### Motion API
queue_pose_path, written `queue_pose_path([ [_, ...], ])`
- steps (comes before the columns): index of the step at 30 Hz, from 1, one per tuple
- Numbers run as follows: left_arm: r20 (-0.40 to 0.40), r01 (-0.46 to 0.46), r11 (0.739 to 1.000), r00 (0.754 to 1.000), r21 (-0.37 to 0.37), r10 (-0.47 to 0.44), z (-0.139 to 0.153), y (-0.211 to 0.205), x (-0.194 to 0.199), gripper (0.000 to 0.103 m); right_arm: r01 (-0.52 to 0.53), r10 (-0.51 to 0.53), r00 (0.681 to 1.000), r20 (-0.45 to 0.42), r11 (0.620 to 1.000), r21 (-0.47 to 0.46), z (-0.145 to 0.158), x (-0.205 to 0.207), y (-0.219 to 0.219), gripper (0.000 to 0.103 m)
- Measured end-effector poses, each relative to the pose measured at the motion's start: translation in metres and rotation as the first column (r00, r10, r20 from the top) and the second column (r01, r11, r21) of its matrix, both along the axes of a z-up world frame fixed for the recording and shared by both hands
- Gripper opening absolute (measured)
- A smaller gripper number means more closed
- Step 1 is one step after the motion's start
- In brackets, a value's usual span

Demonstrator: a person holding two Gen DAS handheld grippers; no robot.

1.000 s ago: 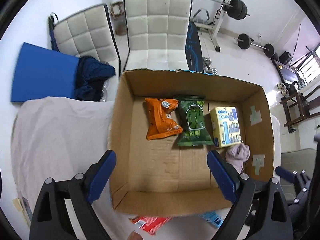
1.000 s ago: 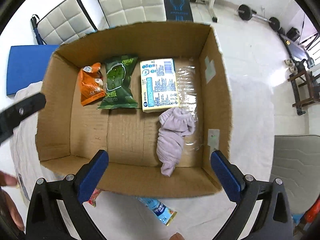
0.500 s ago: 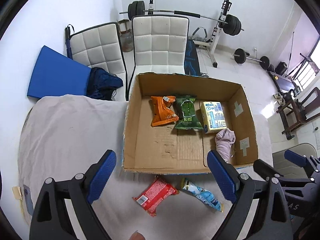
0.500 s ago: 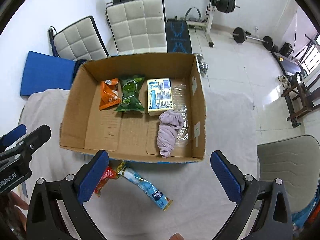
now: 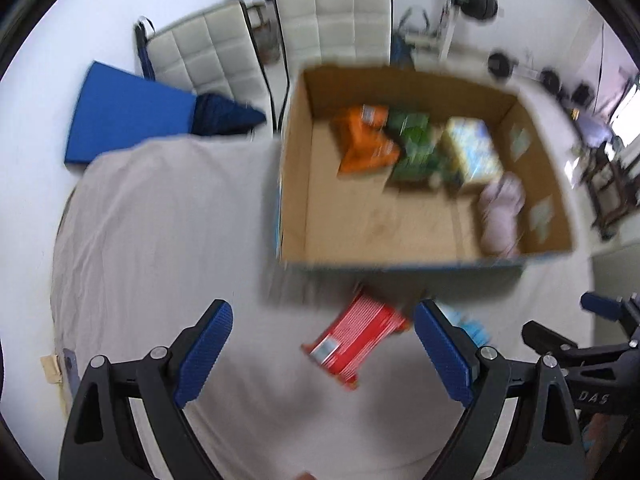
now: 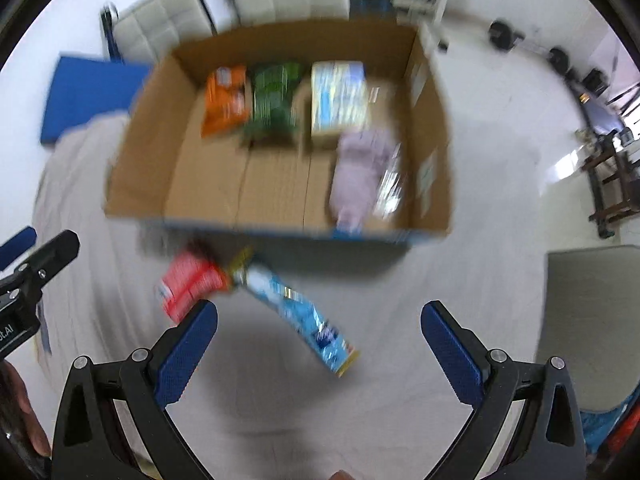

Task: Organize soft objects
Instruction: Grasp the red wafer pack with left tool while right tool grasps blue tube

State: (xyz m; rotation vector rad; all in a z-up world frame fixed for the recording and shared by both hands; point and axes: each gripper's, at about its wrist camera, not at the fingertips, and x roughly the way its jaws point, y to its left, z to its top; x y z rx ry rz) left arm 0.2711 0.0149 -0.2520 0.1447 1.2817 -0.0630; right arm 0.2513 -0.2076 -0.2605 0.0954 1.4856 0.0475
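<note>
A cardboard box (image 5: 296,200) (image 6: 136,184) stands on a table under a pale cloth. In it lie an orange packet (image 5: 364,144) (image 6: 224,100), a green packet (image 5: 414,148) (image 6: 274,100), a yellow and blue pack (image 5: 474,152) (image 6: 338,100) and a lilac cloth (image 5: 500,212) (image 6: 360,172). In front of the box lie a red packet (image 5: 354,336) (image 6: 188,284) and a light blue packet (image 6: 304,316), partly hidden in the left view (image 5: 470,326). My left gripper (image 5: 320,348) is open over the red packet. My right gripper (image 6: 320,344) is open over the blue packet. Both frames are blurred.
Two white padded chairs (image 5: 332,12) (image 5: 204,60) stand behind the table, with a blue mat (image 5: 124,116) and dark cloth (image 5: 224,114) at the left. Gym weights (image 5: 480,0) sit on the floor behind. A grey seat (image 6: 592,320) is at the right.
Both grippers have pulled back and down from over the box toward the table in front of it. The red and blue packets now lie between the open fingers. Nothing was gripped.
</note>
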Motion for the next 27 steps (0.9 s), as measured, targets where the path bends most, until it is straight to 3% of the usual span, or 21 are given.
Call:
queue_pose_path([
  [4,-0.122,0.044,0.998,0.992,0.046,-0.038,-0.059,0.002,0.001,0.093,-0.042,0.042,0.994,-0.104,0.999,-0.003,-0.059,-0.003,0.010,0.103],
  [8,-0.218,0.112,0.992,0.971,0.055,-0.098,-0.103,-0.004,0.005,0.093,-0.073,0.069,0.987,-0.147,0.997,-0.024,-0.095,-0.004,0.019,0.097],
  [11,-0.249,0.149,0.988,0.959,0.050,-0.132,-0.122,-0.011,0.007,0.093,-0.085,0.078,0.980,-0.184,0.996,-0.035,-0.113,-0.008,0.024,0.073],
  [13,-0.272,0.177,0.983,0.949,0.043,-0.159,-0.133,-0.018,0.007,0.093,-0.083,0.074,0.974,-0.216,0.996,-0.036,-0.123,-0.012,0.024,0.051],
  [16,-0.280,0.192,0.981,0.943,0.018,-0.180,-0.141,-0.027,0.010,0.093,-0.051,0.040,0.976,-0.213,0.998,-0.049,-0.126,-0.019,0.018,0.038],
  [20,-0.306,0.178,0.982,0.933,-0.060,-0.188,-0.147,-0.029,0.013,0.093,0.043,-0.045,0.965,-0.257,0.999,-0.013,-0.128,-0.038,0.000,0.035],
  [23,-0.336,0.178,0.981,0.922,-0.079,-0.195,-0.156,-0.033,0.007,0.092,0.159,-0.139,0.935,-0.326,0.987,0.037,-0.132,-0.059,-0.017,0.035],
  [26,-0.350,0.177,0.981,0.916,-0.081,-0.194,-0.166,-0.040,-0.003,0.083,0.207,-0.150,0.910,-0.387,0.972,0.110,-0.136,-0.075,-0.024,0.036],
  [27,-0.346,0.173,0.982,0.919,-0.077,-0.189,-0.167,-0.042,-0.006,0.075,0.200,-0.138,0.913,-0.385,0.972,0.126,-0.136,-0.077,-0.025,0.037],
])
